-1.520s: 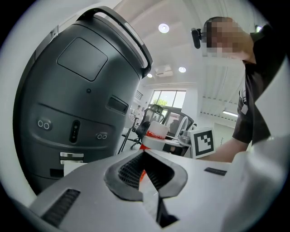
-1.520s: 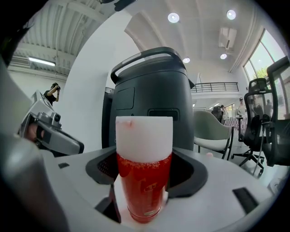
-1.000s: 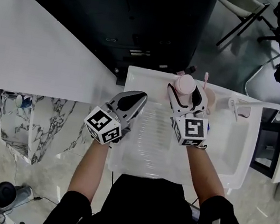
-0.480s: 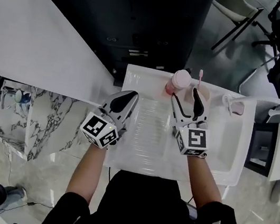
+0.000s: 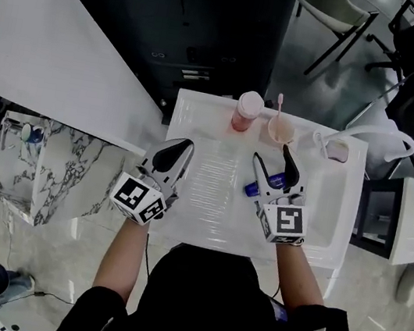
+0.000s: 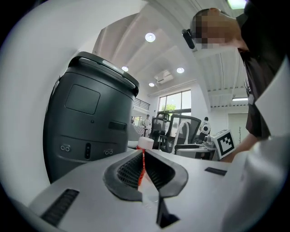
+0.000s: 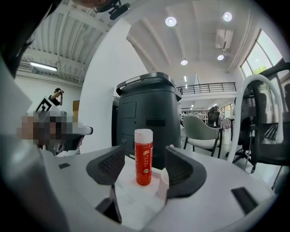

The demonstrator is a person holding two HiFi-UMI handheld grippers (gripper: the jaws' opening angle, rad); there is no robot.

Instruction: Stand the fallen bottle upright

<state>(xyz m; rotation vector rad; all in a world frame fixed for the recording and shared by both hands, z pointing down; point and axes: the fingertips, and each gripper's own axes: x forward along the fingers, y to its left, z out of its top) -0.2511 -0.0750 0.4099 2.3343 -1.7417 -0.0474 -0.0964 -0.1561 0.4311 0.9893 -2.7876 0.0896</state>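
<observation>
The red bottle (image 5: 246,112) with a white cap stands upright at the far edge of the white basin top (image 5: 209,201). In the right gripper view the bottle (image 7: 143,156) rises straight, beyond the jaws. My right gripper (image 5: 272,158) hovers a little nearer than the bottle and apart from it; it is open, its jaws have just been closing slightly, and nothing is between them. My left gripper (image 5: 179,150) is shut and empty over the basin's left side. In the left gripper view the bottle's cap (image 6: 146,142) shows past the closed left gripper (image 6: 142,168).
A pale cup with a toothbrush (image 5: 280,130) stands right of the bottle, with another cup (image 5: 336,150) and a white faucet (image 5: 378,137) further right. A blue object (image 5: 254,187) lies under my right gripper. A dark machine (image 5: 215,27) stands behind the basin.
Both grippers have drawn back toward the person. The right gripper, which was around the bottle, has left it standing upright at the far edge.
</observation>
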